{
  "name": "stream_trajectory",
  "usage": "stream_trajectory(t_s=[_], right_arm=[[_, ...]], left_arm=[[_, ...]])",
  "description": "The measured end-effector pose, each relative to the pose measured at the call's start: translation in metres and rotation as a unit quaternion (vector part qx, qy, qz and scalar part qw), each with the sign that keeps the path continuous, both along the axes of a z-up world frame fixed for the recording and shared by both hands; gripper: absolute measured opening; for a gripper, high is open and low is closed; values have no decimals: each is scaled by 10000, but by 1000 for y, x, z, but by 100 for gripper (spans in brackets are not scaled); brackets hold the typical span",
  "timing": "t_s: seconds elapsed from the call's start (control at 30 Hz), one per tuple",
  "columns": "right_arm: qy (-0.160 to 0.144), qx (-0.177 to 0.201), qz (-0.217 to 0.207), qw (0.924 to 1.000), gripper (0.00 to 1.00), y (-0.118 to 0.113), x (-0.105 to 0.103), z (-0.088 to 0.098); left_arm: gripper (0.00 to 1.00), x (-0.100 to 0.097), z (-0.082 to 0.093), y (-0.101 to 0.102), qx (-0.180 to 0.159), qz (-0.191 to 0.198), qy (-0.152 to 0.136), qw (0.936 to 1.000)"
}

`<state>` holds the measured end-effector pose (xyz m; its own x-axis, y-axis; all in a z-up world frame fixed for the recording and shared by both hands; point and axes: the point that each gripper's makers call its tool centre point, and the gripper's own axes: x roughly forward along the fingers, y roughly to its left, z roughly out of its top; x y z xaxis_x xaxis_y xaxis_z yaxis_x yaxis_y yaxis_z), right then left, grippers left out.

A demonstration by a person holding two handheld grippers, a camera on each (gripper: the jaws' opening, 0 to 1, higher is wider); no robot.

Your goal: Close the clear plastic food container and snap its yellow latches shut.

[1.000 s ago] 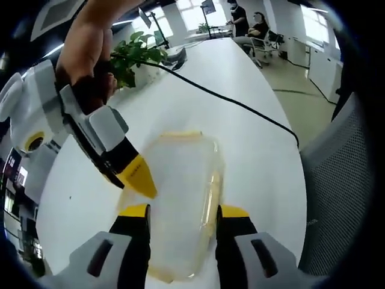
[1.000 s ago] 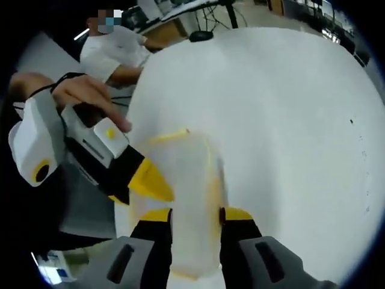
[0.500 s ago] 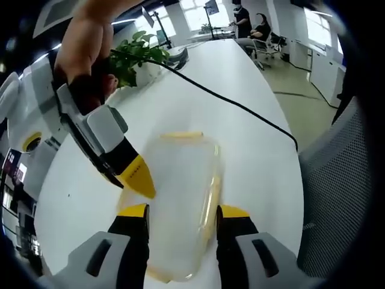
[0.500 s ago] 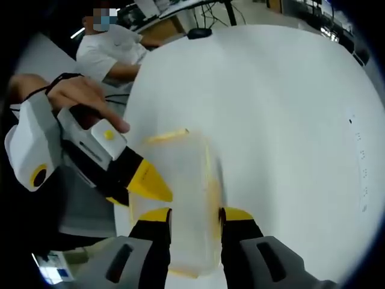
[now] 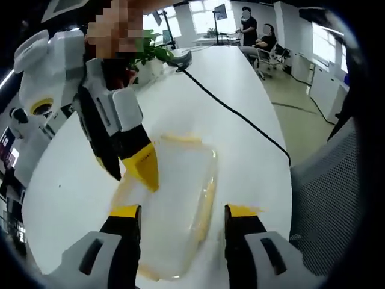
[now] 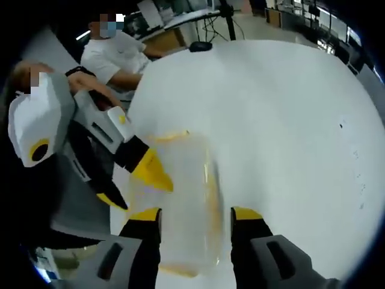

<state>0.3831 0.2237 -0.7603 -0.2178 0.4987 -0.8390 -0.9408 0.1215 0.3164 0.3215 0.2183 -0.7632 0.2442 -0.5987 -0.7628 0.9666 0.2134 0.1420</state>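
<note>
1 clear plastic food container with yellow latches (image 5: 171, 205) lies flat on the white surface (image 5: 240, 144). In the left gripper view the left tool (image 5: 183, 212) stands released, its 2 yellow-tipped jaws spread on either side of the container and not pressing it. The right tool (image 5: 139, 170) comes in from the upper left of that view, its yellow tip down on the container's near edge; whether its jaws touch the plastic I cannot tell.

In the right gripper view the same container (image 6: 180, 205) sits between the right tool's (image 6: 195, 215) 2 jaws, which are also spread apart and released. The left tool (image 6: 139, 177) enters from the left, yellow tip at the container's rim.

2 yellow latch strips show along the container's edges, 1 at the far end and 1 down the long side. 1 black cable (image 5: 240, 117) runs across the surface, and 1 green potted plant (image 5: 150, 51) stands at its far end. 1 grey mesh chair (image 5: 328, 198) stands beside the surface. 2 people (image 5: 255, 33) are at the far end of the room.
</note>
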Motion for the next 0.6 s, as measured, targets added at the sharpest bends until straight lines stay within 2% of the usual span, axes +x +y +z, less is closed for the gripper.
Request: stream_trajectory(t_s=[0.03,0.1,0.17,0.27,0.33,0.43,0.6], right_arm=[[13,57,7,10000,66,1,-2,1],[-141,41,110,9998,78,-1,-4,-1],[-430,-104,410,9982,85,-5,-3,-6],[-526,-161,597,9967,93,-6,-11,-8],[-478,-78,600,9970,94,-4,-15,-5],[-560,-28,597,9966,95,-4,-17,-1],[-499,74,499,9975,94,-7,-25,2]], left_arm=[[74,-3,1,-2,-64,22,122,9999],[83,-7,2,-1,-131,58,335,9993],[89,-7,4,1,-132,48,370,9992],[99,-9,4,6,-65,0,475,9989],[99,-11,3,11,32,-57,579,9983],[99,-7,4,16,95,-94,605,9981],[99,0,4,24,239,-239,623,9975]])
